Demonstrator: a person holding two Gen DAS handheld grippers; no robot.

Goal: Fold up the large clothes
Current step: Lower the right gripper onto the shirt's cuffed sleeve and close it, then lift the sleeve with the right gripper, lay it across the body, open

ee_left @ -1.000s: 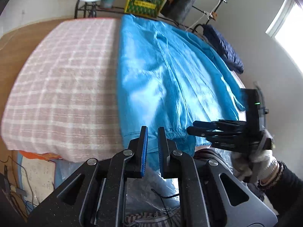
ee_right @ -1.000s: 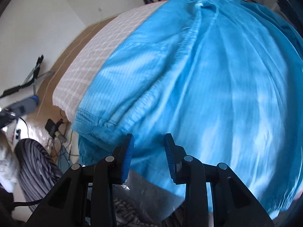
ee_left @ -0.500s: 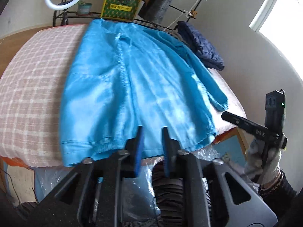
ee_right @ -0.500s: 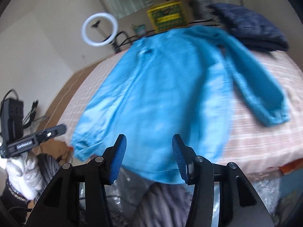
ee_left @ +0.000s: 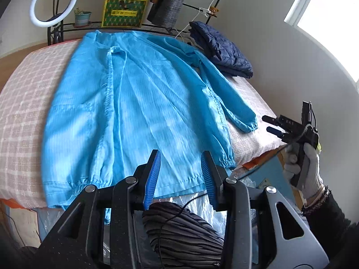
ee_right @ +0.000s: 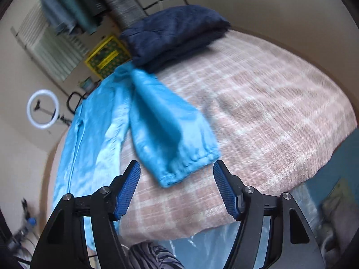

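A large bright blue jacket (ee_left: 139, 103) lies spread flat on a bed with a pink checked cover (ee_left: 24, 103); its hem hangs at the near edge. My left gripper (ee_left: 181, 165) hovers over the middle of the hem, jaws opening, nothing between them. The jacket's right sleeve (ee_right: 170, 132) stretches toward the near right, cuff (ee_right: 190, 165) gathered. My right gripper (ee_right: 176, 174) sits just in front of that cuff, jaws opening wide, no cloth between the pads. In the left wrist view the right gripper (ee_left: 272, 125) is held by a gloved hand (ee_left: 307, 168) off the bed's right side.
A folded navy quilted garment (ee_left: 222, 49) lies at the bed's far right corner. Behind the bed stand a rack with a yellow-green box (ee_left: 122, 11), a potted plant (ee_left: 82, 18) and a ring light (ee_left: 53, 2). Striped dark fabric (ee_left: 184, 231) and clear plastic show below the near edge.
Both grippers let go of the hem and opened. The left one shifted right along the hem. The right one swung out to the right and rolled, now facing the sleeve cuff.
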